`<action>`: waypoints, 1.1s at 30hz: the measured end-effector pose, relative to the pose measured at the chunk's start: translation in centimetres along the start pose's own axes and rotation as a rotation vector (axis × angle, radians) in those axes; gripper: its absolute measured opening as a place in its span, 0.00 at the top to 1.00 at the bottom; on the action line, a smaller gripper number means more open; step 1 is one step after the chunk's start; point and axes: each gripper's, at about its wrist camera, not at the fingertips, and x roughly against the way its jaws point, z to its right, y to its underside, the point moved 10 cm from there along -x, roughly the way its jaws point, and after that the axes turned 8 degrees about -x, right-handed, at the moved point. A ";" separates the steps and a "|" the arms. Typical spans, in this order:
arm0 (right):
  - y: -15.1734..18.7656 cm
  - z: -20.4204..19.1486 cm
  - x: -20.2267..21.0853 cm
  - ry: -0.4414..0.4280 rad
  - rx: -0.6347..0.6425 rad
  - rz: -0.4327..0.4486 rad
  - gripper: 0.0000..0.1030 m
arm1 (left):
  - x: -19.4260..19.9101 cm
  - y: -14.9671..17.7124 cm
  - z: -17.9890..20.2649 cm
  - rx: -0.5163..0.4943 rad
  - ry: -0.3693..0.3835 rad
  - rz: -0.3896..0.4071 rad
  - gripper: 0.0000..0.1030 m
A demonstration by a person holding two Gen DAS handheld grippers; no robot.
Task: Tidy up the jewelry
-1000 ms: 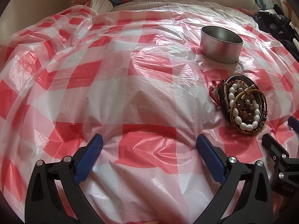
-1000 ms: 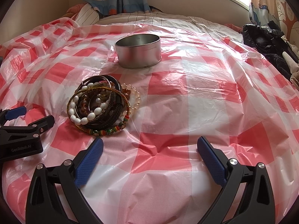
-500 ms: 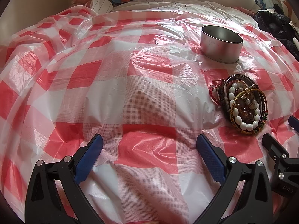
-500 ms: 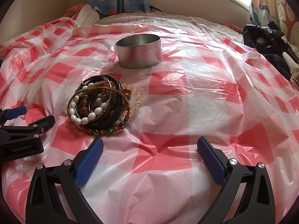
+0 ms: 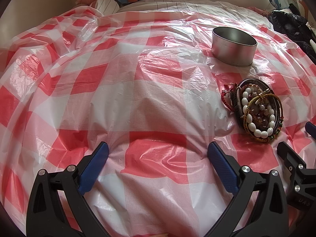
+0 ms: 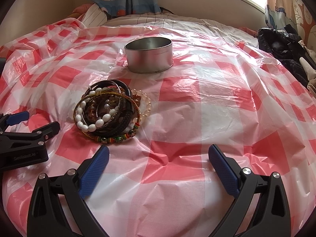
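While both tools hover low over the bed, we note what lies before us:

Left gripper (image 5: 158, 153): we hold its blue-padded fingers spread wide, nothing between them, above a red square of the cloth.
Right gripper (image 6: 158, 156): we hold it spread just as wide and empty; from the left wrist view its black fingers show at the right edge.
Bracelet pile (image 6: 112, 110): a heap of bangles and beaded bands, white oval beads on top, lying on the cloth ahead and left of our right gripper, near its left finger but apart from it.
Metal tin (image 6: 149, 55): round, open-topped, upright beyond the pile and apart from it; we see nothing inside it.
Checked plastic cloth (image 6: 217, 102): red and white, crinkled, spread over the bed.
Dark clothing (image 6: 282, 45): bunched at the far right.
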 end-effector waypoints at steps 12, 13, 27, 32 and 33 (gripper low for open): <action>-1.3 -1.0 0.8 -0.073 -0.009 0.014 0.06 | 0.0 0.1 -0.3 0.004 0.009 -0.003 0.06; -1.6 -1.2 0.9 -0.079 -0.004 0.016 0.06 | -0.1 0.1 -0.2 0.004 0.009 -0.003 0.06; -5.5 -2.8 -1.2 -0.174 0.035 -0.023 0.29 | -0.1 0.2 -0.3 0.004 0.008 -0.003 0.06; -4.8 -3.2 -2.0 -0.242 0.011 -0.071 0.62 | -0.1 0.1 -0.2 0.004 0.008 -0.003 0.06; -4.6 -3.3 -1.9 -0.255 0.005 -0.073 0.72 | -0.1 0.1 -0.2 0.004 0.008 -0.003 0.06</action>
